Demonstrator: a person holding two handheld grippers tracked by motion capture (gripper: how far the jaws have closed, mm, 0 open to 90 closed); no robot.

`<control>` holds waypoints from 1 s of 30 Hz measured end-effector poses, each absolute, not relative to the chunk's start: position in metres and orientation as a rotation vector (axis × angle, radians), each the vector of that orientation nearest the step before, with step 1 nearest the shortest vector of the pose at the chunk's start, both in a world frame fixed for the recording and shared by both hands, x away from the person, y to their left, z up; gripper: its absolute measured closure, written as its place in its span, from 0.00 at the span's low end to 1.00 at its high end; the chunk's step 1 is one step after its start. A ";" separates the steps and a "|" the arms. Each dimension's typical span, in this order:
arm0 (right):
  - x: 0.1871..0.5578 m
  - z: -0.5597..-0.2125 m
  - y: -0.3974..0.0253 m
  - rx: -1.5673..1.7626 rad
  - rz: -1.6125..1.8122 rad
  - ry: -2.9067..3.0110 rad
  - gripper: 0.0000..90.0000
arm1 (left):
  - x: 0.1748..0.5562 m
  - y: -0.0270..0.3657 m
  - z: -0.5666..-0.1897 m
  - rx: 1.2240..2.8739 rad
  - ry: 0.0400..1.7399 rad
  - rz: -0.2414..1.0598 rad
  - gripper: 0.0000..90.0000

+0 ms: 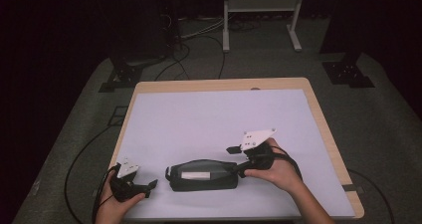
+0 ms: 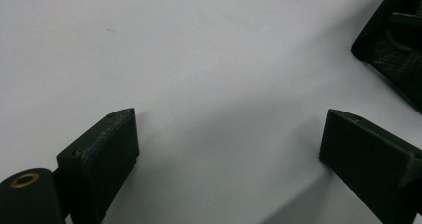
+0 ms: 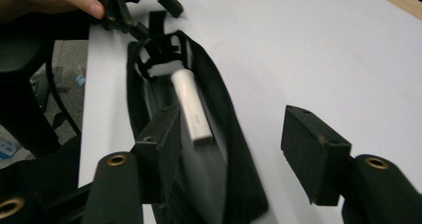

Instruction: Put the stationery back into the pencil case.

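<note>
Pouch (image 1: 203, 175) unzipped w/ white tube (image 1: 195, 175) inside, zip not done; right gripper (image 1: 238, 170) at 3 o'clock, left gripper (image 1: 152, 185) at 9, both wide, empty

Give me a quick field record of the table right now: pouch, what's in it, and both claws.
pouch: black pouch, lying open near the table's front edge
contents: white stick-shaped item inside
left claw: left claw, jaws open, empty, beside the pouch's left end, apart from it
right claw: right claw, jaws open, at the pouch's right end, one jaw over the opening
surface: white table
</note>
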State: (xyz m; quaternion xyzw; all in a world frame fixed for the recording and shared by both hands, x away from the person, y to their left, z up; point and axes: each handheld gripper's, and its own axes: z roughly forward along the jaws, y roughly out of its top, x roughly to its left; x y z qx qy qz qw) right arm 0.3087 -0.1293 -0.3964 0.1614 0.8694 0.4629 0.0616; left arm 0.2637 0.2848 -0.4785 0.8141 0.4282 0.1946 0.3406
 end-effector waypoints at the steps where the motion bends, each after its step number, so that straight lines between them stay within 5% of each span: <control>1: 0.308 -0.398 -0.133 0.504 1.392 2.622 0.42 | 0.264 0.285 -0.478 2.119 1.114 0.506 0.08; 30: 0.291 -0.448 -0.235 0.834 1.212 2.519 0.37 | 0.264 0.285 -0.478 2.119 1.114 0.508 0.08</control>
